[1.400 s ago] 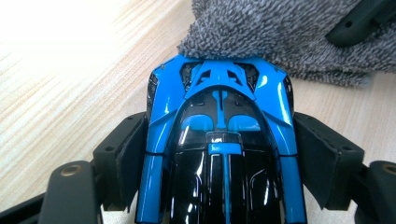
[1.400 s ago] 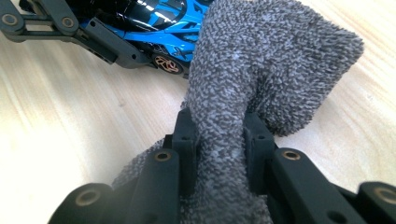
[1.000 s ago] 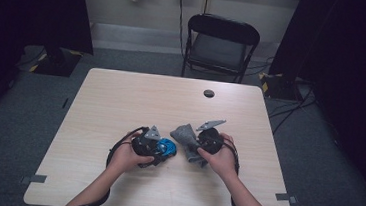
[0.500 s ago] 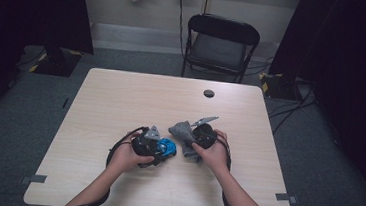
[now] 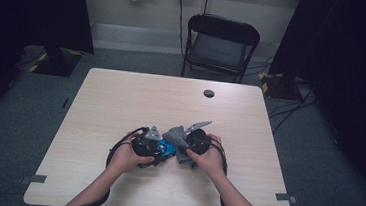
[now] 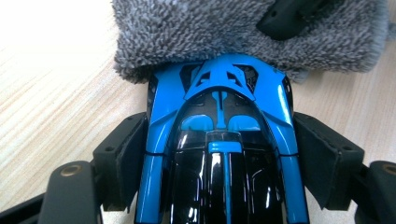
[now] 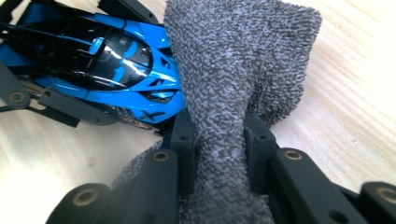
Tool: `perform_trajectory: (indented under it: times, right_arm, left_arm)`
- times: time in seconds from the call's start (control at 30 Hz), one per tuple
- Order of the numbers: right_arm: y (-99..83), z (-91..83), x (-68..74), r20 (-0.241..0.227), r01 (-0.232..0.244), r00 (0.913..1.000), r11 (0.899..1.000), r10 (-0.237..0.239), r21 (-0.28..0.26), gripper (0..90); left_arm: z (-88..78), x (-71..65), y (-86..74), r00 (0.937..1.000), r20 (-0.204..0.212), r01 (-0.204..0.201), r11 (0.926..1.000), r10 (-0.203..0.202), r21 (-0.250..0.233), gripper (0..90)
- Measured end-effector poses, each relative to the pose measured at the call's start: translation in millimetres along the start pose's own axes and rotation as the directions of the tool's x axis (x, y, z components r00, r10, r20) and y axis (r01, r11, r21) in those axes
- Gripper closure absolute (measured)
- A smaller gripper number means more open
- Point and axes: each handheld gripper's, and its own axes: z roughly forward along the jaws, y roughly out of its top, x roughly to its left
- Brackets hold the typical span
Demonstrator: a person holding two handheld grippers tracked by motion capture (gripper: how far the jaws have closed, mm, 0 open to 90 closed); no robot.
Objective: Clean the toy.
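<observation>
A blue and black toy car [image 6: 219, 140] sits on the wooden table [image 5: 146, 100], and my left gripper [image 6: 219, 154] is shut on its sides, one pad against each flank. My right gripper [image 7: 219, 135] is shut on a bunched grey fluffy cloth [image 7: 233, 70]. The cloth [image 6: 224, 28] lies over the far end of the car. In the high view both grippers meet near the table's front middle: the left gripper [image 5: 153, 146] with the car [image 5: 168, 147], and the right gripper [image 5: 187, 146] with the cloth [image 5: 177, 135] touching the car.
A small black round thing [image 5: 209, 93] lies near the table's far edge. A black folding chair [image 5: 221, 46] stands behind the table. Cables trail from both grippers around the hands.
My right hand has moved left and slightly down with the cloth, bringing it onto the car. The left hand and the car have stayed put.
</observation>
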Motion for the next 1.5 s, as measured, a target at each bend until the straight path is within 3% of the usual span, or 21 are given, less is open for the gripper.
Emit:
perform_trajectory:
  times: [0.63,0.8,0.9,1.07,1.17,1.27,1.33,1.5]
  right_arm:
    - [-16.0,-12.8,5.5,-0.052,-0.013,0.9986,1.0,0.012,-0.021,71.3]
    - [-21.5,-29.3,-7.0,-0.041,-0.043,0.9983,0.998,0.04,-0.055,71.3]
    - [-29.3,-40.2,-20.7,-0.006,-0.067,0.9977,0.995,0.067,-0.075,71.2]
    - [-46.5,-47.7,-40.0,0.05,-0.094,0.9941,0.994,0.096,-0.055,70.8]
    - [-58.2,-49.7,-49.6,0.059,-0.128,0.9896,0.99,0.131,-0.06,70.3]
    - [-66.9,-51.0,-55.7,0.066,-0.146,0.9864,0.987,0.151,-0.069,69.5]
    - [-70.3,-52.8,-58.2,0.075,-0.148,0.9852,0.986,0.154,-0.072,69.5]
    - [-76.0,-61.3,-64.2,0.118,-0.145,0.9812,0.987,0.153,-0.069,69.5]
  left_arm:
    - [-0.3,-0.7,-0.2,1.0,-0.004,-0.005,1.0,0.005,0.007,24.3]
    - [-0.1,-0.8,-0.4,0.9999,-0.005,-0.011,0.9999,0.012,0.004,24.3]
    - [-0.3,-1.0,-0.5,0.9999,-0.005,-0.012,0.9999,0.012,0.005,24.1]
    - [-1.5,-0.9,-1.3,0.9999,-0.002,-0.015,0.9998,0.015,0.013,23.3]
    - [-2.4,-1.5,-1.1,1.0,-0.006,0.004,0.9998,-0.004,0.019,21.0]
    - [-2.9,-1.3,-1.4,1.0,-0.008,-0.005,0.9997,0.005,0.022,18.8]
    - [-6.4,-0.3,-1.3,0.9997,-0.008,0.022,0.9993,-0.021,0.03,18.7]
    - [-15.7,1.3,-3.6,0.9997,-0.012,0.022,0.999,-0.021,0.04,18.9]
